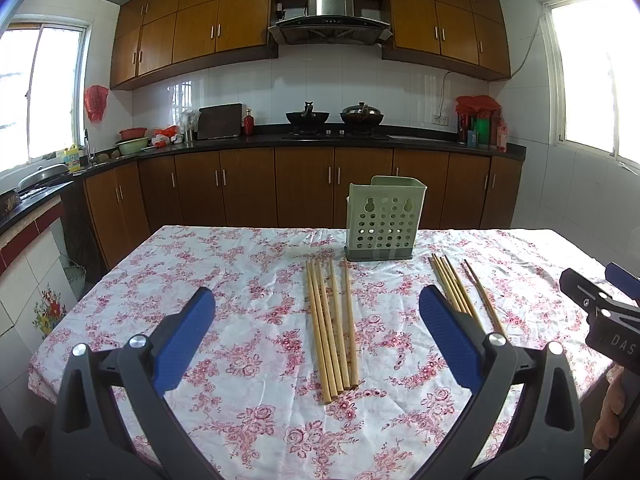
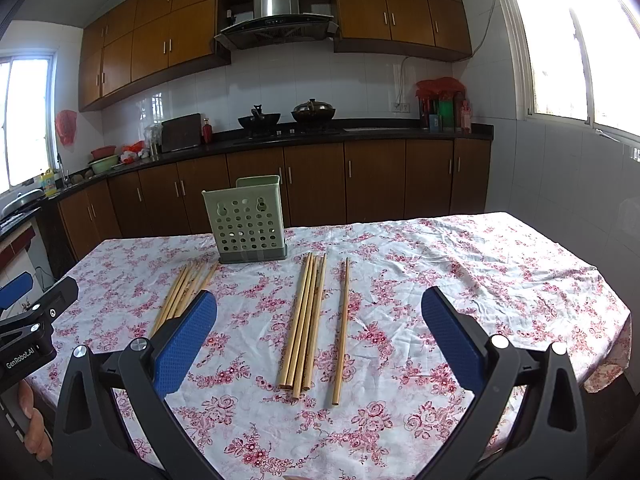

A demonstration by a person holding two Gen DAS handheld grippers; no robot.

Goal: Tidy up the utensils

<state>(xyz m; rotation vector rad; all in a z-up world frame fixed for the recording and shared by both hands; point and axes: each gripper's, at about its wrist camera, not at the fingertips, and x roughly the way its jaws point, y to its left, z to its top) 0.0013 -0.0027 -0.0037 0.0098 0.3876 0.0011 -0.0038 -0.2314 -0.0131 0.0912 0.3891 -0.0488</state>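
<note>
1. Left tongs point(image 1: 318, 326): mine, lower middle of the left wrist view, spread wide, nothing between the blue pads point(image 1: 182, 344). They hang above the worktop point(image 1: 224, 280), tipped a little downward.

2. Left chopsticks point(image 1: 331, 326): a loose bundle lying flat on the flowered cloth, centre of the left view, running away from me toward the holder. They sit squarely in line with my left tongs. In the right view the same bundle shows at middle left, partly behind a pad.

3. Holder point(image 1: 382, 220): pale green, perforated, upright on a grey base, upper middle of the left view, just beyond the far tips of the sticks. It looks empty, so sorting has yet to begin, I judge.

4. Right chopsticks point(image 2: 304, 322): second bundle, centre of the right view, with a stray pair point(image 2: 342, 328) just to its right.

5. Right tongs point(image 2: 320, 326): mine, lower middle of the right view, spread wide and empty, in line with that second bundle.

Handling note: the sticks are thin, round and likely to roll. I would lower the tongs across a bundle near its middle, close gently so the sticks gather, then tip them upright over the holder's open top.
</note>
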